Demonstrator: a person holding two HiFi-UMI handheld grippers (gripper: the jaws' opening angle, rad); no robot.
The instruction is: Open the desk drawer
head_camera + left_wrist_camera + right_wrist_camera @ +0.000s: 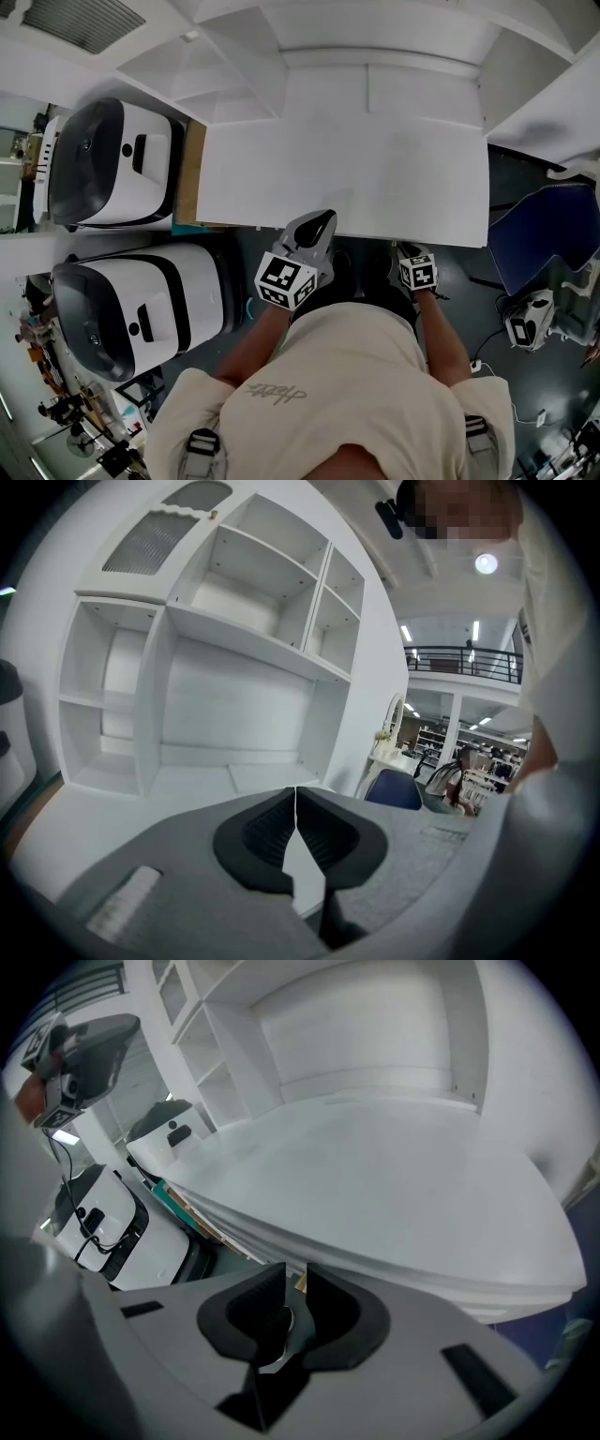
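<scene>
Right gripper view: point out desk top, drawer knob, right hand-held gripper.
desk top (375, 1176): right gripper view, bare surface.
drawer knob (281, 1330): right gripper view, silvery part.
right hand-held gripper (295, 1274): right gripper view, between fingertips.

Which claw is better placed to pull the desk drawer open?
Right. The right claw sits under the front edge of the desk, its jaws closed on a small brass piece, likely the drawer pull. The left claw is shut, empty, above the desk.

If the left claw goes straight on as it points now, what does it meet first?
Likely the shelf unit's white back panel, passing just over the desk top; depth is unclear.
</scene>
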